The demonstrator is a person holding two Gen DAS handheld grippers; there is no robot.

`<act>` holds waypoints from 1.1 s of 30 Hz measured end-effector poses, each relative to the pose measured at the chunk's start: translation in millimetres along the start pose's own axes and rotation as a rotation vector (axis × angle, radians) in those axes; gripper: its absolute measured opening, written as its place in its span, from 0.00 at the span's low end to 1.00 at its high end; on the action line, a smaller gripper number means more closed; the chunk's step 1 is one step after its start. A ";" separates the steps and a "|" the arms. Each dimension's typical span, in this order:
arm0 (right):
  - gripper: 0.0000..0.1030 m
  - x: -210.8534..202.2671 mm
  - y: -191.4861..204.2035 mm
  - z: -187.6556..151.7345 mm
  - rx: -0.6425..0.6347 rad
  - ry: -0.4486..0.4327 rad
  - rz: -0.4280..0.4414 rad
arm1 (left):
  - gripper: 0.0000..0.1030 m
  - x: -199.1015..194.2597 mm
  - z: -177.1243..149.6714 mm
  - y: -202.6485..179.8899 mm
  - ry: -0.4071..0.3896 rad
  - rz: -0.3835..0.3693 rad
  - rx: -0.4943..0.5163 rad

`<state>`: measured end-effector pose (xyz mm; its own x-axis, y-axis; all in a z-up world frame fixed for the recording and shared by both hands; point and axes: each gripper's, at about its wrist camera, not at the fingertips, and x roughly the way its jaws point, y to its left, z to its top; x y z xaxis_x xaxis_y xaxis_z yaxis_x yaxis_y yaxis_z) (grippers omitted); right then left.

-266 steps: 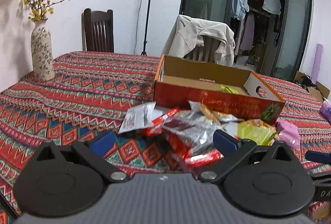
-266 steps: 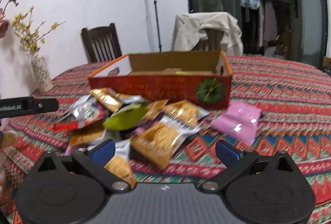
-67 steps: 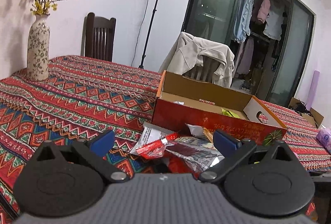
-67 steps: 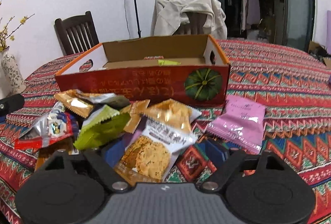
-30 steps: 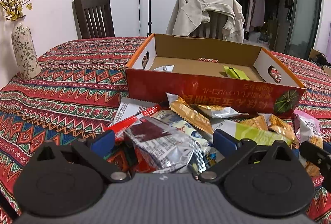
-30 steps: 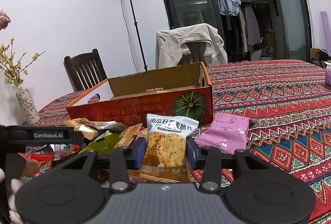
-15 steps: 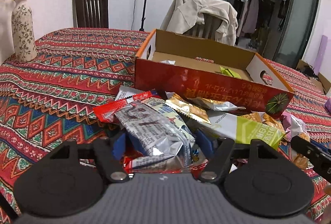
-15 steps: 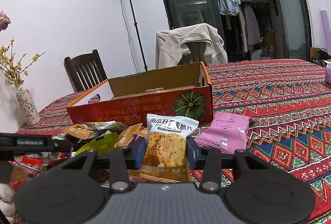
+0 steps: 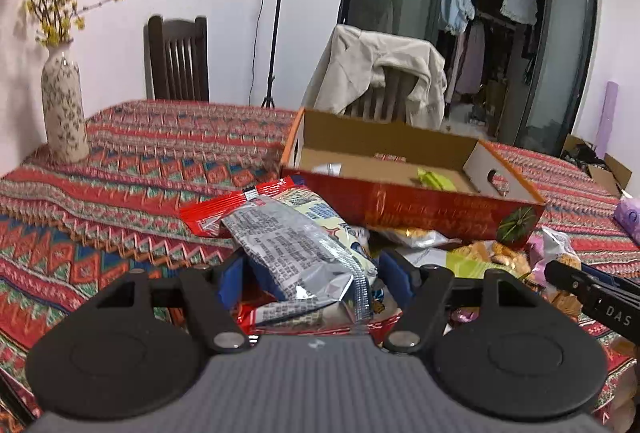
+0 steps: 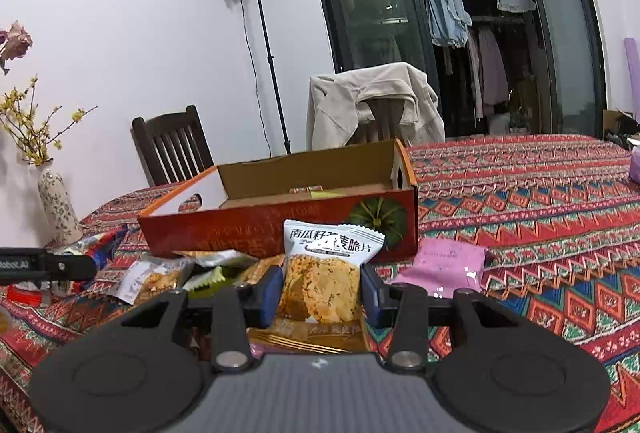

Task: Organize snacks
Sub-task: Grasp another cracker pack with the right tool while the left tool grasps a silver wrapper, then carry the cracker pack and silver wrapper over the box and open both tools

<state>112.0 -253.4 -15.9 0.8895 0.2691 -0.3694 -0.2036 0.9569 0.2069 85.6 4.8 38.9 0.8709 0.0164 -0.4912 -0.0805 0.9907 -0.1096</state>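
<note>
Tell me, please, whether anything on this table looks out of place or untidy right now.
Yes: most snack packets lie in a loose, overlapping heap on the tablecloth in front of the cardboard box, which holds only a few items. A pink packet lies apart to the heap's right. Nothing looks torn or spilled.

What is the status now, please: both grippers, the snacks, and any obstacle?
Left gripper shut on silver packet. Right gripper shut on cracker packet. Cardboard box open ahead, snack pile before it.

"DAS" on right tongs (image 9: 592, 293); seemingly "Robot.AI" on left tongs (image 10: 44, 265)
</note>
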 end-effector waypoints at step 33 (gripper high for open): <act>0.40 66.2 22.7 112.3 -0.083 -0.058 -0.041 | 0.69 74.8 104.9 -48.3 -0.072 -0.039 0.025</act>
<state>212.2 -226.1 66.1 0.9194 0.2249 -0.3228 -0.1974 0.9735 0.1158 205.5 -27.7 98.1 0.9058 -0.0131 -0.4236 -0.0348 0.9938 -0.1051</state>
